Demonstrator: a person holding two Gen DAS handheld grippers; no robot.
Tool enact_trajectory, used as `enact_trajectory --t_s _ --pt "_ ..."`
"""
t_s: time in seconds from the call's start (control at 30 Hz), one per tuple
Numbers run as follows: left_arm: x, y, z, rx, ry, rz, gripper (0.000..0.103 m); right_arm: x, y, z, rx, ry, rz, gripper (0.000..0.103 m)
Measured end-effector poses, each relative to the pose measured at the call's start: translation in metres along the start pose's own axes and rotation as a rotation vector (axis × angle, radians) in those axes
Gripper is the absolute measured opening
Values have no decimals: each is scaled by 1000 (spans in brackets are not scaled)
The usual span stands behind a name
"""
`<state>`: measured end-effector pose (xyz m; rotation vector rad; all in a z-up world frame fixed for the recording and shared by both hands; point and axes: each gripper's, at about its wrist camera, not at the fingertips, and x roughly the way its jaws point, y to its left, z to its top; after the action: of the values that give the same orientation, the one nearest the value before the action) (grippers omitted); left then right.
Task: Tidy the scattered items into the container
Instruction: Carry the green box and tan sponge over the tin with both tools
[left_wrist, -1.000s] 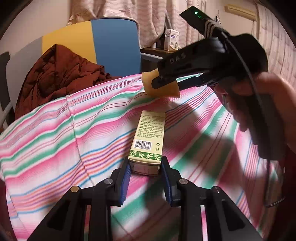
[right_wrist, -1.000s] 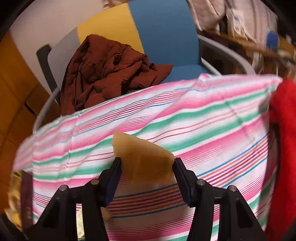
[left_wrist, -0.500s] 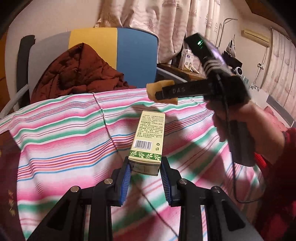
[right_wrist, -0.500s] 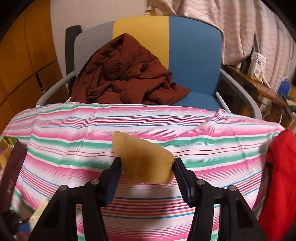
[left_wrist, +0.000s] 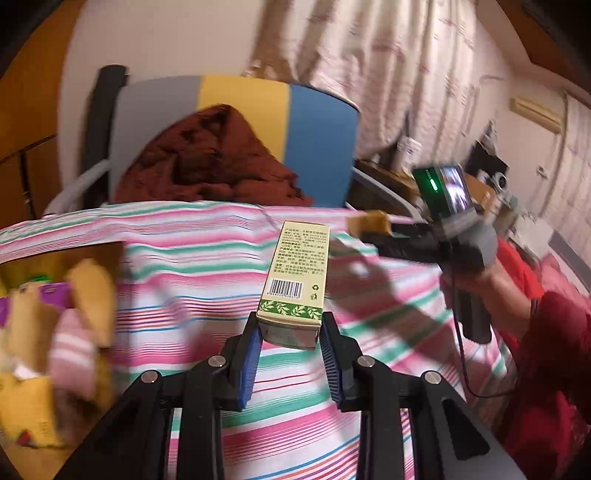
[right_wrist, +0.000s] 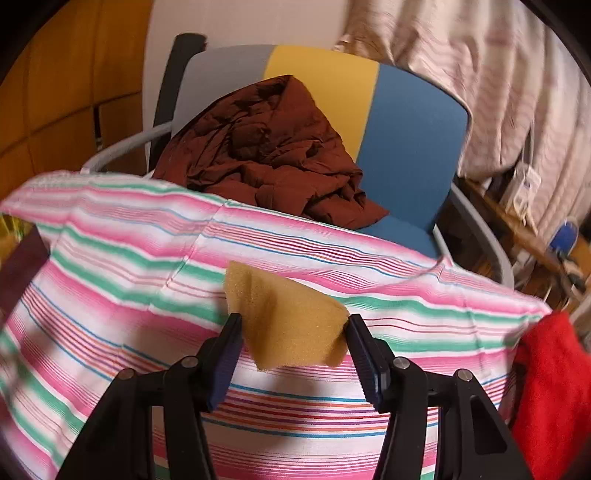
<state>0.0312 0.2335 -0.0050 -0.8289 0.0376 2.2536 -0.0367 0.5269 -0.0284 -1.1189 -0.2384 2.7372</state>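
My left gripper (left_wrist: 290, 328) is shut on a cream carton with a barcode and a green leaf band (left_wrist: 297, 275), held above the striped cloth (left_wrist: 192, 280). At the left edge of the left wrist view stands the container (left_wrist: 55, 325), blurred, with several yellow, pink and purple items inside. In the right wrist view my right gripper (right_wrist: 293, 330) is shut on a tan sponge (right_wrist: 286, 326) over the same cloth (right_wrist: 129, 280). That gripper also shows in the left wrist view, at the right, with the sponge (left_wrist: 369, 223) at its tip and a hand (left_wrist: 476, 277) holding it.
Behind the cloth-covered table stands a grey, yellow and blue chair (right_wrist: 410, 147) with a brown jacket (right_wrist: 266, 147) heaped on it. A red cloth (right_wrist: 554, 387) lies at the right edge. Curtains and a cluttered shelf (left_wrist: 491, 192) fill the back right.
Both views have swung left, rolled and levelled out. The container has come into the left wrist view at the left edge. Both grips are unchanged.
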Motion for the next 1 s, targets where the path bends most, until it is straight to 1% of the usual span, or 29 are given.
enact_trajectory --t_s 0.13,0.27,0.4,0.5,0.6,0.77,0.83,0.9,1.0 --pt "-27 30 -1 -42 -32 54 31 -1 12 -2 -57 -11 -6 57" --pt "-51 58 -11 -90 -45 91 31 -5 22 -4 -66 -14 15 57" --pt "-69 81 -19 -134 -48 118 31 -4 40 -7 -120 24 33 57" --pt "-81 94 -25 -152 -63 139 31 -13 56 -8 -165 28 51 57" --pt "-91 107 -30 -171 -74 154 31 -25 72 -5 -166 28 99 57" --pt "-103 125 -35 -211 -94 170 31 -54 108 4 -156 -11 192 57" --pt "-109 133 -38 -224 -104 178 31 -67 125 7 -139 -26 251 57" --pt "-114 140 -40 -237 -108 189 31 -75 139 10 -126 -34 288 57" --pt "-121 148 -45 -249 -103 202 31 -87 163 11 -88 -27 365 57"
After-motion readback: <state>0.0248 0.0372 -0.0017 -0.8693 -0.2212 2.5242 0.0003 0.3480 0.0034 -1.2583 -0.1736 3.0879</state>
